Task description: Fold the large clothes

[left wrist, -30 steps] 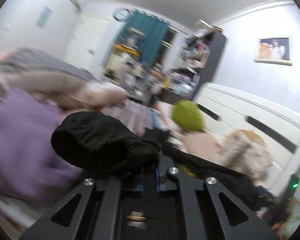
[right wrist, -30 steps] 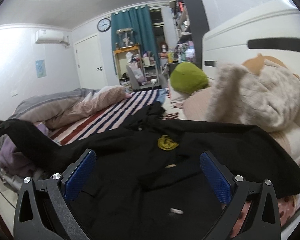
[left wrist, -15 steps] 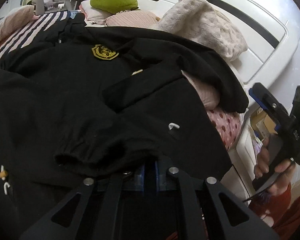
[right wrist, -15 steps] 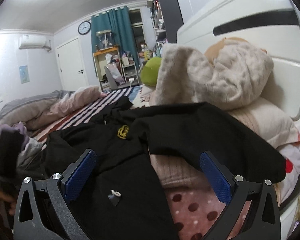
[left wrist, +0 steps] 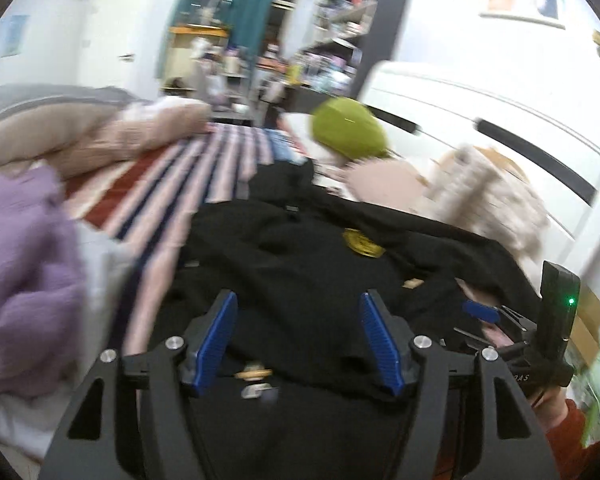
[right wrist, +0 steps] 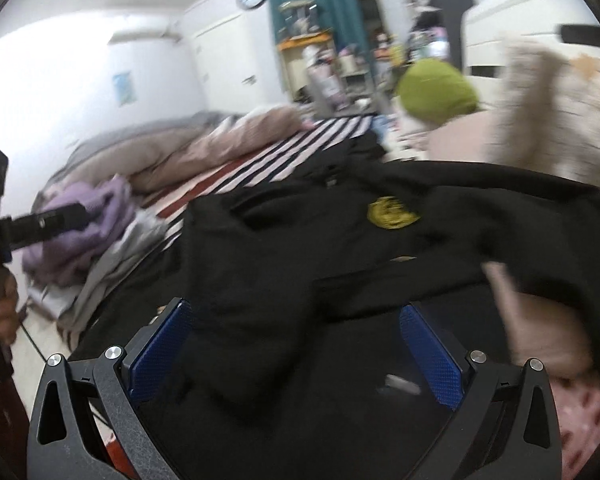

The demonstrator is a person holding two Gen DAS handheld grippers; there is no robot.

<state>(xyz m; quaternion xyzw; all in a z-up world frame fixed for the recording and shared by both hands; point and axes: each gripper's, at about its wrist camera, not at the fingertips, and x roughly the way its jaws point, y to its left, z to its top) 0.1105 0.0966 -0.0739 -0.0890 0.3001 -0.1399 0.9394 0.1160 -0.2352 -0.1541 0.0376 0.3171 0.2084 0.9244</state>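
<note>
A large black garment (left wrist: 300, 264) with a yellow chest badge (left wrist: 363, 245) lies spread on the bed; it also shows in the right wrist view (right wrist: 340, 264), its badge (right wrist: 392, 213) toward the headboard. One sleeve lies folded across its body. My left gripper (left wrist: 298, 338) is open and empty just above the garment's near part. My right gripper (right wrist: 296, 350) is open and empty over the garment's lower part. The right gripper also shows at the right edge of the left wrist view (left wrist: 500, 320).
A striped sheet (left wrist: 172, 184), a purple sweater (left wrist: 24, 280), pink and grey bedding (right wrist: 172, 152), a green cushion (left wrist: 350, 134), a fluffy beige throw (left wrist: 484, 196) and the white headboard (left wrist: 500, 120) surround the garment. Shelves and a desk stand beyond the bed.
My left gripper, shut on a black sleeve before, carried it over the garment's body, let go and is now open. The right gripper stayed open and swung back toward the garment's middle.
</note>
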